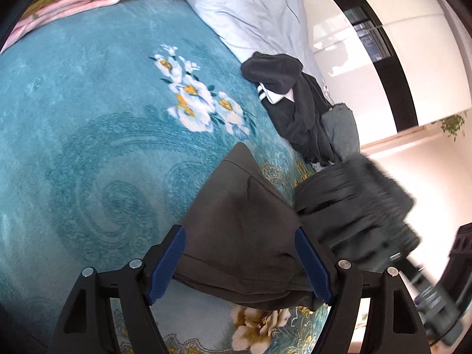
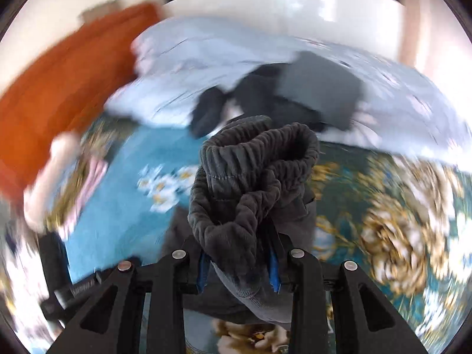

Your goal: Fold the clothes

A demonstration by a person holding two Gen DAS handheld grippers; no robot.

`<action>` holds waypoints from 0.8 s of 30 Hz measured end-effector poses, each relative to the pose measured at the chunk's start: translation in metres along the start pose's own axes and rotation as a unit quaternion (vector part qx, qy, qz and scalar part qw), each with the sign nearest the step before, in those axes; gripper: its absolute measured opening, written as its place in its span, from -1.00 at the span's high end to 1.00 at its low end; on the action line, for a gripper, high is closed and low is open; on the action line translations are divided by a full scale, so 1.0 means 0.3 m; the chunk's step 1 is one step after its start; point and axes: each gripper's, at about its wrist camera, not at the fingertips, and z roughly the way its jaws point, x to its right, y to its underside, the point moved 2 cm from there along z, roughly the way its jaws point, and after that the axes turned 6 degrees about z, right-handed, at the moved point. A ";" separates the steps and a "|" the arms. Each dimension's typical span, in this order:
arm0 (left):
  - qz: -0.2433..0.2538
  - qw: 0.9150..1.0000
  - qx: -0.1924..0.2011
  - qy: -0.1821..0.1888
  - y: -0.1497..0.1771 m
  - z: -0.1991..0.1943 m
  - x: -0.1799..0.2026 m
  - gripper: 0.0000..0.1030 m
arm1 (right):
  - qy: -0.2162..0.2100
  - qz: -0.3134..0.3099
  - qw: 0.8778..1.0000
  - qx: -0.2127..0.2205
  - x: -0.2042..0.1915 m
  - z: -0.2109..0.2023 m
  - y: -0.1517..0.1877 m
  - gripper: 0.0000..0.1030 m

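Bunching between right gripper (image 2: 239, 268) pads (waistband (image 2: 253, 165))

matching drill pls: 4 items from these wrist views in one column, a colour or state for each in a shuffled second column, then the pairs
Items:
1. bedspread
2. folded blanket
3. ribbed waistband
4. left gripper

States:
A. bunched between nearly closed blue pads
B. teal with white flowers
C. jaws wide, brown garment lying between them
D. pink, at the far corner of the bed

Pairs: 1-B, 2-D, 3-A, 4-C
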 end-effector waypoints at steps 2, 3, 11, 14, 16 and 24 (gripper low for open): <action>-0.021 1.000 0.003 0.005 0.000 -0.019 -0.033 -0.53 | 0.010 -0.047 0.998 -0.032 -0.105 0.089 0.054 0.36; -0.032 0.999 0.003 0.010 0.001 -0.024 -0.047 -0.53 | 0.015 -0.065 0.997 -0.049 -0.150 0.135 0.083 0.36; -0.072 0.997 -0.009 0.032 0.005 -0.019 -0.090 -0.54 | 0.054 -0.193 0.976 -0.084 -0.291 0.247 0.237 -0.07; -0.072 0.997 -0.015 0.038 0.009 -0.006 -0.086 -0.55 | 0.033 -0.206 0.974 -0.093 -0.282 0.217 0.253 -0.11; -0.075 0.996 -0.020 0.048 0.010 0.003 -0.084 -0.56 | 0.012 -0.205 0.973 -0.102 -0.254 0.185 0.256 -0.11; -0.054 0.994 -0.061 0.072 0.026 0.071 -0.027 -0.56 | -0.096 -0.080 0.986 -0.111 -0.040 0.088 0.220 -0.34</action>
